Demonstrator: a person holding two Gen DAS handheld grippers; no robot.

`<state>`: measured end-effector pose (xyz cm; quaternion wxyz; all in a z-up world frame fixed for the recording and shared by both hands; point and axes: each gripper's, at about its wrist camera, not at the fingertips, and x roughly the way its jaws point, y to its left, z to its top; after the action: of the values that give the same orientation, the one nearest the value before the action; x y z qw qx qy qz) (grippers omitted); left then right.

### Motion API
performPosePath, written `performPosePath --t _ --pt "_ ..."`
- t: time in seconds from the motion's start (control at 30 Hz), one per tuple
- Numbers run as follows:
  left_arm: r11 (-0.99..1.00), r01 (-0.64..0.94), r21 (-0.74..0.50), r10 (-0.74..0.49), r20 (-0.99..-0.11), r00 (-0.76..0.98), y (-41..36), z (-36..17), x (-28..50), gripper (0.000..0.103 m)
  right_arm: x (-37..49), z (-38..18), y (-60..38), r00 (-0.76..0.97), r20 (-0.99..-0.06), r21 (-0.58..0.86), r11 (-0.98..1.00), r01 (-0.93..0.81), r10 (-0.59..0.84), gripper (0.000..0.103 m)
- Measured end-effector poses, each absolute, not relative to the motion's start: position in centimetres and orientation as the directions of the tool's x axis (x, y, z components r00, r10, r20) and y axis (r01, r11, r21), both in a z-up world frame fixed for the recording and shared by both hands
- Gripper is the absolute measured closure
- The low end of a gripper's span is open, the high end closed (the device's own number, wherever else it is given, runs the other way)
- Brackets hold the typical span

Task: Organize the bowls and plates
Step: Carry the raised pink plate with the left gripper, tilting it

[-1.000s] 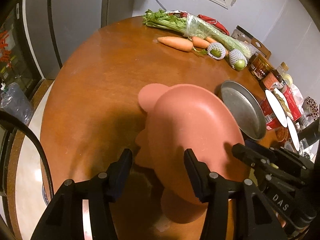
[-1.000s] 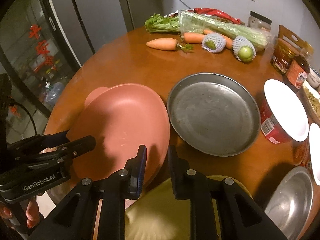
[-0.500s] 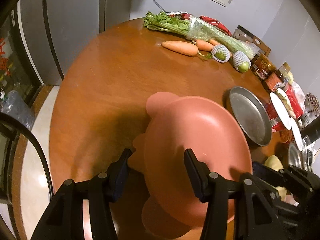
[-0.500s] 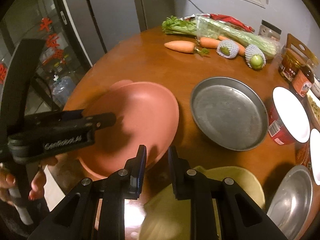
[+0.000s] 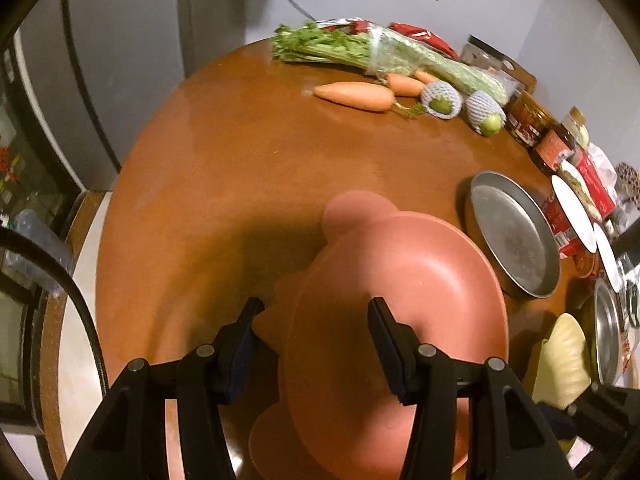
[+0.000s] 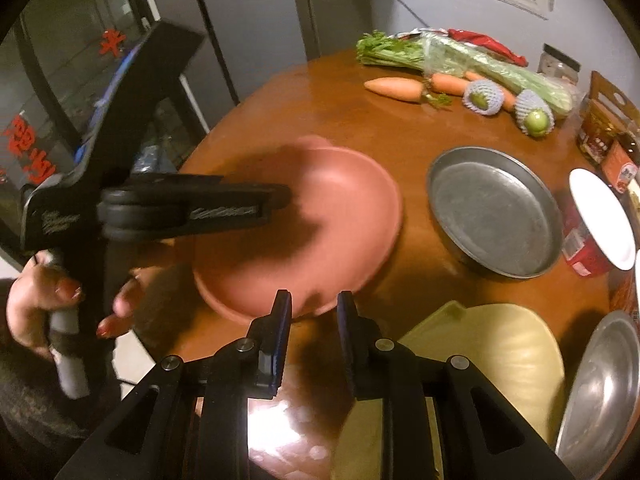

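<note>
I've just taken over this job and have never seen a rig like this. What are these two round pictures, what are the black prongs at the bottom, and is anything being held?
There is no robot here. A person carries a hand-held claw in each hand, and each claw has a wide-angle camera looking along its two fingers. That is why the pictures look round and black prongs fill the bottom.

The left wrist view shows the left claw gripping the rim of a pink plate, held tilted above the round wooden table.

The right wrist view shows the right claw, nearly closed and empty. At its left edge you can see the person's hand holding the other claw.

On the table lie a metal pan, a yellow dish, a steel bowl, carrots and celery.
</note>
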<state>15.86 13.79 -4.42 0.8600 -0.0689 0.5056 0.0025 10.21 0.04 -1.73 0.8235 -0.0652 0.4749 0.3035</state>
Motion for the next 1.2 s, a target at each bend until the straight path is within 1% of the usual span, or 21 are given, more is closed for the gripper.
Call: performPosePath --t 0.23,0.43,0.57,0.7,0.8,0.93,1.03,1.13,1.2 --pt "0.996 -0.057 -0.062 -0.027 -0.872 0.488 12.9 -4.7 17.4 0.049 9.8 -1.6 0.6 0.364 -0.816 0.179 0.794 -0.581 0.450 0.078" --pt "0.997 -0.030 -0.066 -0.042 -0.863 0.504 12.5 -4.8 18.0 0.049 11.7 -1.4 -1.9 0.413 -0.817 0.176 0.856 -0.485 0.402 0.078" --pt "0.998 -0.023 -0.058 -0.038 -0.861 0.507 12.4 -4.8 18.1 0.049 12.7 -1.6 -2.3 0.417 -0.825 0.171 0.870 -0.462 0.383 0.078" --pt "0.998 -0.028 -0.058 -0.035 -0.859 0.510 12.7 -4.8 18.2 0.049 13.1 -2.0 -1.7 0.398 -0.830 0.178 0.862 -0.474 0.390 0.078" --pt "0.998 -0.031 -0.053 -0.030 -0.856 0.517 12.8 -4.8 18.1 0.049 13.0 -2.4 -1.2 0.380 -0.837 0.183 0.856 -0.484 0.394 0.076" --pt "0.998 -0.056 -0.021 0.012 -0.847 0.531 13.1 -4.2 17.6 0.049 13.1 -2.4 -1.2 0.383 -0.835 0.185 0.857 -0.482 0.396 0.076" --pt "0.997 -0.065 -0.032 0.008 -0.835 0.550 13.4 -3.4 16.9 0.048 13.0 -2.2 -1.7 0.398 -0.830 0.182 0.863 -0.471 0.391 0.076" --pt "0.996 -0.080 -0.035 0.017 -0.822 0.569 13.7 -2.6 16.2 0.047 12.7 -1.6 -1.9 0.418 -0.820 0.173 0.865 -0.470 0.391 0.074" --pt "0.995 -0.090 -0.037 0.022 -0.815 0.579 13.7 -2.1 15.7 0.046 12.4 -1.1 -2.0 0.427 -0.809 0.178 0.861 -0.476 0.403 0.070"
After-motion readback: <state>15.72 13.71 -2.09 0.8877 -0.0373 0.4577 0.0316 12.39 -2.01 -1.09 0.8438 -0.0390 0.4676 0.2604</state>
